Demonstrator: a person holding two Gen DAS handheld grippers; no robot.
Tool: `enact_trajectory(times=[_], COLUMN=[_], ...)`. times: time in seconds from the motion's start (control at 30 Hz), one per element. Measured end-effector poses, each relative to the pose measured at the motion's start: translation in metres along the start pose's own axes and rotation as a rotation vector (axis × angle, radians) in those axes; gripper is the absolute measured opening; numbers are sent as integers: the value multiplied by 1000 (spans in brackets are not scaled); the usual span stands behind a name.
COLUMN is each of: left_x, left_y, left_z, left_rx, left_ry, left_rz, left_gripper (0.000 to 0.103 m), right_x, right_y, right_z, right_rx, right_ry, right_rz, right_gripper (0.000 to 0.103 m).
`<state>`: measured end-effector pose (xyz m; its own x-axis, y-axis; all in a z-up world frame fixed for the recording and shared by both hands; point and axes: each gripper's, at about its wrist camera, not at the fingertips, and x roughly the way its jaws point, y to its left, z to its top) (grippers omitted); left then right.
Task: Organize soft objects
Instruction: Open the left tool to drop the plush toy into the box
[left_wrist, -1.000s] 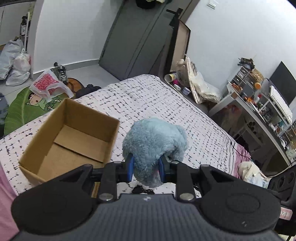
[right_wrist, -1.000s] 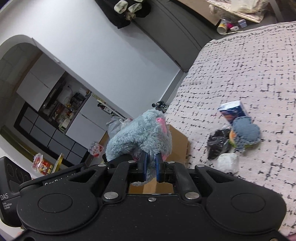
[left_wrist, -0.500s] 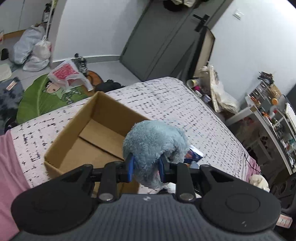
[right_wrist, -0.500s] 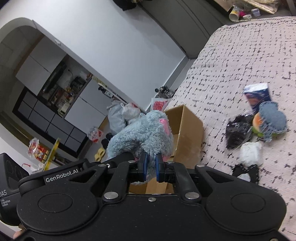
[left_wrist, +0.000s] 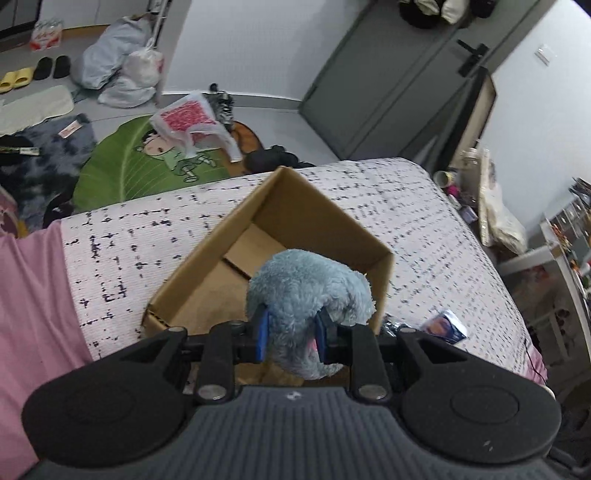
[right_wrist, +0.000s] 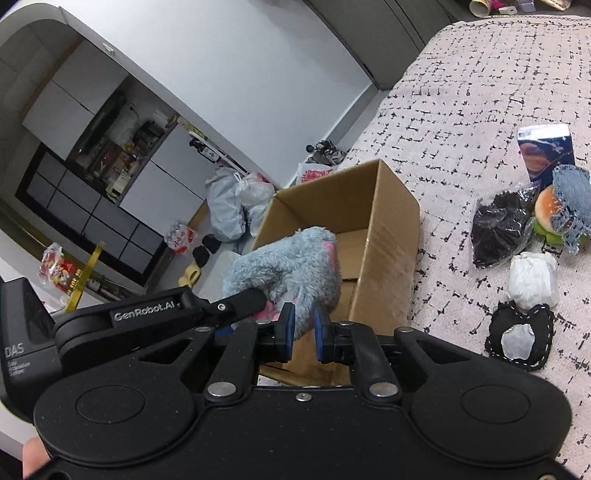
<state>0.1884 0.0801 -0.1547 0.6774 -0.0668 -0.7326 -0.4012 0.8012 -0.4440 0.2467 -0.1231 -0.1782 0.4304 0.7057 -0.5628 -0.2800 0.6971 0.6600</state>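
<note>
The bed carries an open cardboard box with bare flaps inside. Above its near edge hangs the blue plush toy. Left gripper fingers clamp it; right gripper fingers, opening, pinch its fur. Readable: "GenRobot.AI", on the left gripper.

Plush toy now over cardboard box, right gripper jaws opening

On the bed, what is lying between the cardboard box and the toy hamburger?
A crumpled black bag lies there, next to the toy hamburger and apart from the cardboard box. The right wrist view shows it.
</note>
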Motion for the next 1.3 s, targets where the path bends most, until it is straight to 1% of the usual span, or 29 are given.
enact_trajectory(times=[0.07,0.13,0.17,0.2,0.23,0.27,0.33,0.4,0.43,0.47,0.63,0.77,0.93,1.1,1.3], left_x=[4,9,11,13,13,12,8,4,2,0,-7,-12,-16,-21,-23], left_y=[2,4,5,6,5,4,0,-3,-5,-7,-20,-32,-49,-63,-82], left_z=[1,1,2,1,2,2,3,3,4,4,4,0,-8,-15,-26], left_rx=[-5,-14,-21,-20,-14,-7,2,2,5,10,43,70,105,130,159], left_ry=[5,32,47,55,57,55,41,24,16,11,-2,-1,2,0,4], left_rz=[19,34,51,62,61,52,58,68,73,76,83,84,83,81,68], left_gripper=[24,27,27,27,29,31,44,51,54,55,64,68,71,72,72], right_x=[-1,-1,-1,-2,-3,-5,-10,-19,-22,-28,-47,-62,-72,-84,-102], right_y=[-1,-2,-2,-2,-2,-3,-3,-3,-3,-3,-11,-24,-42,-56,-73], right_z=[-1,0,0,0,0,1,3,7,8,10,15,15,13,15,18], right_rx=[2,6,10,16,19,23,31,37,38,38,55,74,113,160,225], right_ry=[5,10,12,15,17,17,8,-4,-10,-18,-28,-33,-30,-43,-82], right_rz=[-9,-12,-13,-15,-16,-18,-17,-17,-20,-27,-75,-129,-179,-191,-178], right_gripper=[14,15,17,22,24,28,31,35,41,46,51,60,60,66,66])
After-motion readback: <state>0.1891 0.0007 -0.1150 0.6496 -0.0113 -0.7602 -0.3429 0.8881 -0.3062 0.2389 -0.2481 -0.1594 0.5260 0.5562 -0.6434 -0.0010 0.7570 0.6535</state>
